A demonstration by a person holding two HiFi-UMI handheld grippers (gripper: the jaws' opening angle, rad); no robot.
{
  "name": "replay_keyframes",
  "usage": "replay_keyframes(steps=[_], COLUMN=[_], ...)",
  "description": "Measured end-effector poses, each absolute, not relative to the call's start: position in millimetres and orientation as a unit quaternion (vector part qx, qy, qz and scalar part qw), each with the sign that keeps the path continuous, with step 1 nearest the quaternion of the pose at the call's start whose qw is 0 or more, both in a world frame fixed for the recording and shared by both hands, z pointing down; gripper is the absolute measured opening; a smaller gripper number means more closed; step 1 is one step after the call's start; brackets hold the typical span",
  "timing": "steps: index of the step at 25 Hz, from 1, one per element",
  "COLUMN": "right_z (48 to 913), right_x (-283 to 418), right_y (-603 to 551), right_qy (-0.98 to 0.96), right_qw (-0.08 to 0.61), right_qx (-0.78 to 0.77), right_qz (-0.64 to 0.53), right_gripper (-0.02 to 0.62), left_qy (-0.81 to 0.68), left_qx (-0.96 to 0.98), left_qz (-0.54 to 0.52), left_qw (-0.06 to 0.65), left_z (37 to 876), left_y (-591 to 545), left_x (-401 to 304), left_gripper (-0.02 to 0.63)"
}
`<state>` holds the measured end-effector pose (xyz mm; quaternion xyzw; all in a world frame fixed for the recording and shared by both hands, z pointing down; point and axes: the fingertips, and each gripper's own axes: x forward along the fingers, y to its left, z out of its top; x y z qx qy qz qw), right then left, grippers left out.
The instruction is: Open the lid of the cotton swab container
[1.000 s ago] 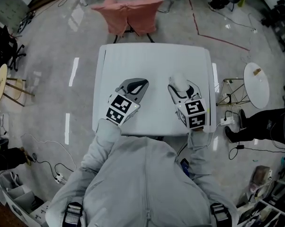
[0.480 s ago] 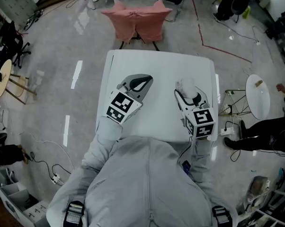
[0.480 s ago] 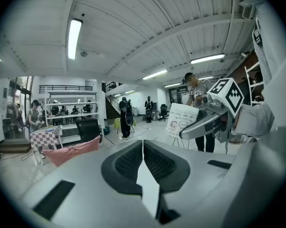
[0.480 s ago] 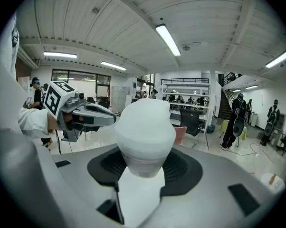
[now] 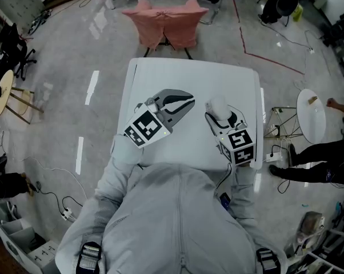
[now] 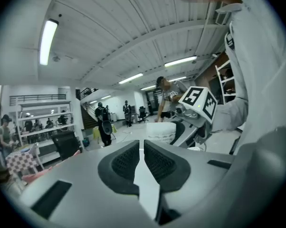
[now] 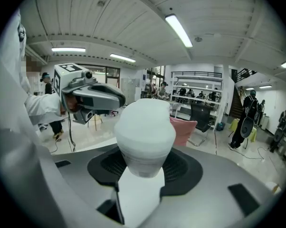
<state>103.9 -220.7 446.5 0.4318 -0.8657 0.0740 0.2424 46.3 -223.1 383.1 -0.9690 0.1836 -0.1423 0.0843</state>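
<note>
As it's clamped, container (image 7: pixel 144 127) stands upright.

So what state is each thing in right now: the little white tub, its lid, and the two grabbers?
cotton swab container: upright, clamped between the right gripper's jaws.
lid: on, not opened yet.
right gripper: jaws wide, pressed on the cotton swab container.
left gripper: jaws together, holding nothing.
</note>
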Motion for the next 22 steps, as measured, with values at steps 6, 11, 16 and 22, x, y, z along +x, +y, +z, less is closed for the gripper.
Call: replay_keyframes(steps=[6,11,16,22], right_z=[475,502,513,517], right_x=[78,74,68,54], right_y=[-198,-181,-172,-152], right_qy=[-0.900,-0.905,-0.908,-0.924], right_qw=[0.286,0.314,0.322,0.324], right_qx=[0.318,0.269,0.243,0.186], right_qz=[0.082,0.098,0.110,0.086], right_gripper=[0.227,0.227,0.227,0.227], left_qy=[0.059,-0.018,-0.050,-0.060], left_qx=[-0.980,-0.979,-0.972,-0.972], left_qz=[-0.156,-0.181,-0.211,-0.215], left_qw=[0.108,0.097,0.091,0.078], left_z=[386,409,430,442], left_y=[-193,-172,-161,-159], left_x=[64,68,68,73], left_gripper=[0.202,0.225,0.242,0.270])
